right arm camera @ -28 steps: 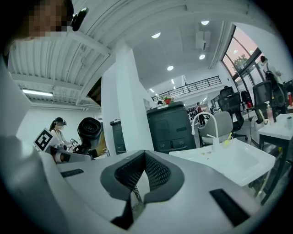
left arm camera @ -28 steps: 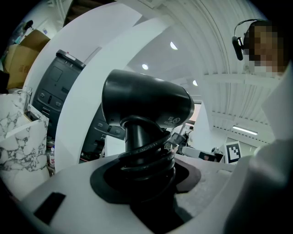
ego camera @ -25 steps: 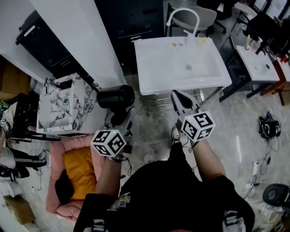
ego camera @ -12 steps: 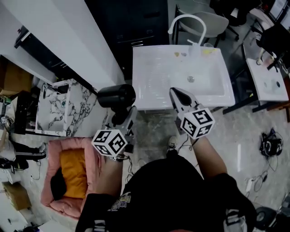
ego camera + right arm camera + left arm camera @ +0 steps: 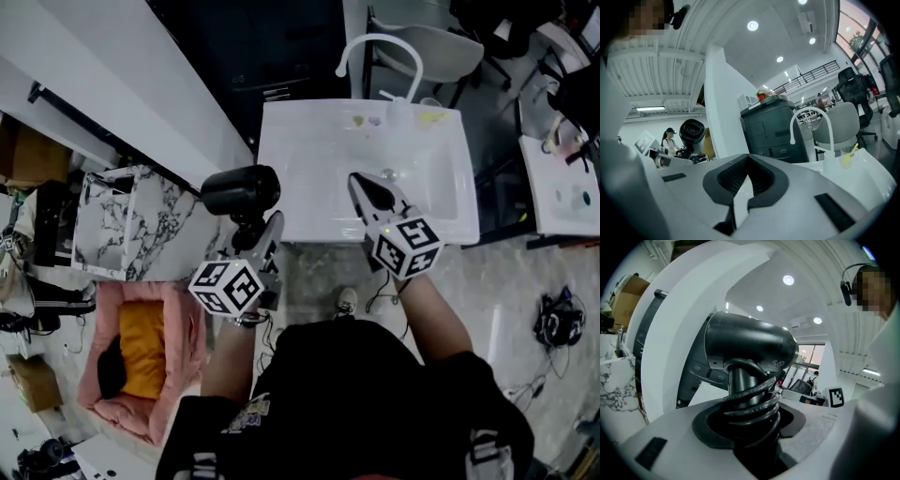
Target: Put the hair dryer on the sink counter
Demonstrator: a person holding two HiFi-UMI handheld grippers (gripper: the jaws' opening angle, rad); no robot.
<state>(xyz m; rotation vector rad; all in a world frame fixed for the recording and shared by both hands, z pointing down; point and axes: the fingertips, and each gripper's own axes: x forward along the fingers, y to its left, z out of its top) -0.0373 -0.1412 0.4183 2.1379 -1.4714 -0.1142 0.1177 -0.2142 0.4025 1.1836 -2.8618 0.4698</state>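
A black hair dryer (image 5: 242, 190) (image 5: 750, 345) has its cord wound round the handle, and my left gripper (image 5: 253, 234) (image 5: 751, 414) is shut on that handle. It hangs just left of the white sink counter (image 5: 281, 192), beside its front left corner. The dryer also shows in the right gripper view (image 5: 692, 133). My right gripper (image 5: 363, 187) (image 5: 748, 171) is shut and holds nothing; it reaches over the sink's front edge above the basin. A white arched faucet (image 5: 370, 42) (image 5: 811, 123) stands at the back of the sink.
A white wall panel (image 5: 122, 84) runs along the left, with a marble-topped stand (image 5: 117, 225) and a pink pet bed (image 5: 141, 361) below it. A dark cabinet (image 5: 272, 47) sits behind the sink. A cup (image 5: 431, 111) stands by the faucet. Another white basin (image 5: 562, 192) lies at right.
The sink has drawn closer. Both grippers have moved forward: the right one now reaches over the basin, and the hair dryer is level with the sink's front left corner.
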